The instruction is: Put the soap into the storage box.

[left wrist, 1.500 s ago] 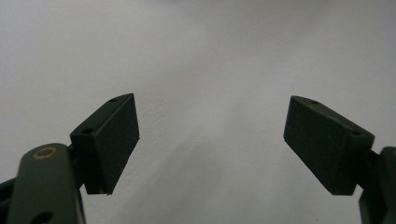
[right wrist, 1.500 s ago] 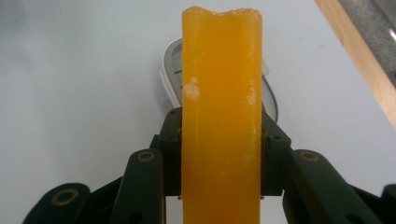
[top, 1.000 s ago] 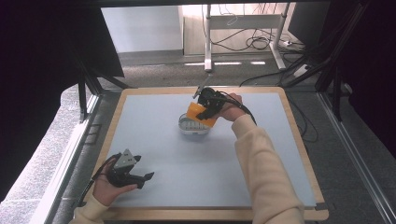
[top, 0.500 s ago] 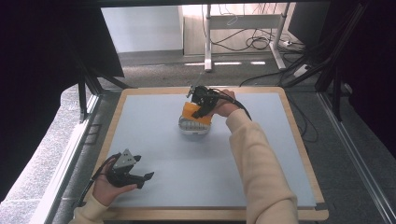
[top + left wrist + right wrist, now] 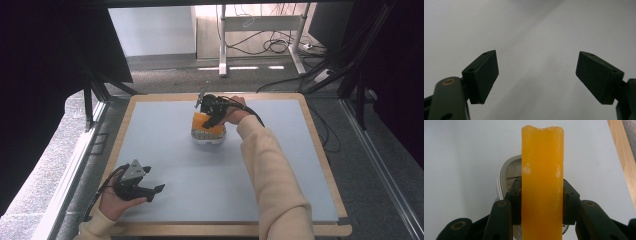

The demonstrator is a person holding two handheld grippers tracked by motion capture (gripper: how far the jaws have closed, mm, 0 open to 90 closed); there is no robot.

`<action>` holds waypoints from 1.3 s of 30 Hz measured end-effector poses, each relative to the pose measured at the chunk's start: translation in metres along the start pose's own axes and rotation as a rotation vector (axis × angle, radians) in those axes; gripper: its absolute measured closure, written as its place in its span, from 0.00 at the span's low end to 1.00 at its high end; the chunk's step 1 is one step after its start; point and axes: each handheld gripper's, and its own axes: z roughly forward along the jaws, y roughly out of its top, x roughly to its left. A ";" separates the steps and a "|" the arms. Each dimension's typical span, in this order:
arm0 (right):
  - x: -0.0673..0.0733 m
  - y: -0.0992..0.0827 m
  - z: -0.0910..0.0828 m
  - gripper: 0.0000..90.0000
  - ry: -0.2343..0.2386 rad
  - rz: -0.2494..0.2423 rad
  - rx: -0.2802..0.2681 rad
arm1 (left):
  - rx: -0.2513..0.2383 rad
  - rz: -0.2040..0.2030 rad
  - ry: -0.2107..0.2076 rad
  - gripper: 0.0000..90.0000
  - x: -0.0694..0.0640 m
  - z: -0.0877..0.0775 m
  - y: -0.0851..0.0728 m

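Right gripper view has the right gripper (image 5: 541, 202) clamped on both flat sides of a smooth, waxy orange block (image 5: 542, 182), whose long axis runs straight away from the jaws to a slightly ragged far end. Behind it sits a rounded white container (image 5: 506, 177) on the pale blue-grey mat, near the middle of the table's (image 5: 320, 231) far edge. The left gripper (image 5: 150, 191), jaws wide apart and empty, rests at the near left corner.

Table (image 5: 165, 150) is bright w/ soft light, dark all around. Floor behind glows. Left gripper view is dim & grey, soft shadows. Orange block (image 5: 542, 182) is sharp.
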 end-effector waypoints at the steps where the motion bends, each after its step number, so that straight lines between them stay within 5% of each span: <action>1: -0.001 -0.001 0.001 0.69 0.000 0.000 0.003 | 0.000 0.000 0.000 0.20 0.000 0.000 0.000; 15: -0.003 -0.004 0.020 0.68 0.050 -0.026 0.055 | 0.009 0.005 -0.001 0.20 -0.001 0.003 0.000; 22: -0.002 -0.003 0.016 0.62 0.009 -0.011 0.037 | 0.007 0.005 -0.001 0.20 -0.002 0.003 0.000; 30: -0.005 -0.007 0.010 0.39 -0.098 0.115 -0.006 | 0.007 0.004 -0.002 0.20 -0.002 0.003 0.001; 39: -0.004 -0.011 0.001 0.31 -0.124 0.191 -0.067 | 0.012 0.011 0.000 0.20 -0.002 0.002 0.001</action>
